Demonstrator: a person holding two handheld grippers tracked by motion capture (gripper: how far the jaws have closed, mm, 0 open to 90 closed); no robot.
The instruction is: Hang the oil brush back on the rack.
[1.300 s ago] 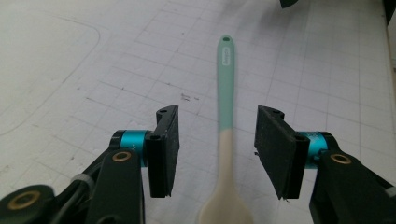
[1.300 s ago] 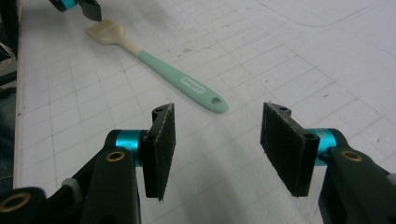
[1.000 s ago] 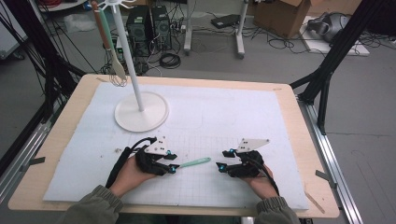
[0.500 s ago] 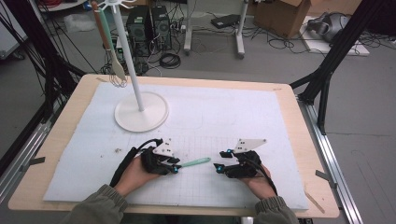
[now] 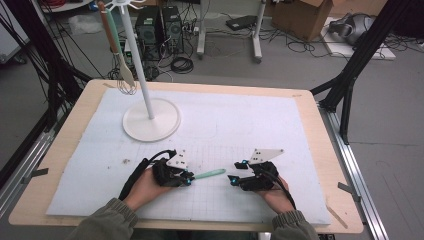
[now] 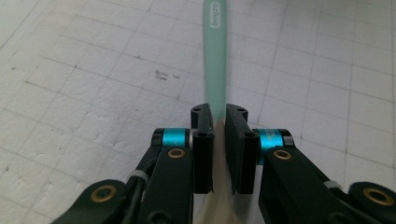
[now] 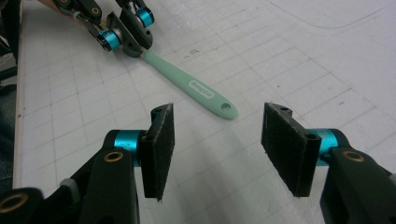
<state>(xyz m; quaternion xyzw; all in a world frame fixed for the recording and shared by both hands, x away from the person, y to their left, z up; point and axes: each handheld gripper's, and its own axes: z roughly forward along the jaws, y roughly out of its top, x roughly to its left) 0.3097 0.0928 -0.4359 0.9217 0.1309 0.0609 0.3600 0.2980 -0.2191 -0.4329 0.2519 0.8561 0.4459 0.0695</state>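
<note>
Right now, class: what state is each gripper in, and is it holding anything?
Left gripper: shut on the mint green utensil handle.
Right gripper: open, holding nothing, jaws wide apart just short of the handle's free end.

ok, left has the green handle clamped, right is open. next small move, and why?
Probably ease the right gripper forward until its open jaws straddle the free end of the green handle, then close. The left gripper already clamps the other end, and the holed tip lies just ahead of the right jaws, untouched.
</note>
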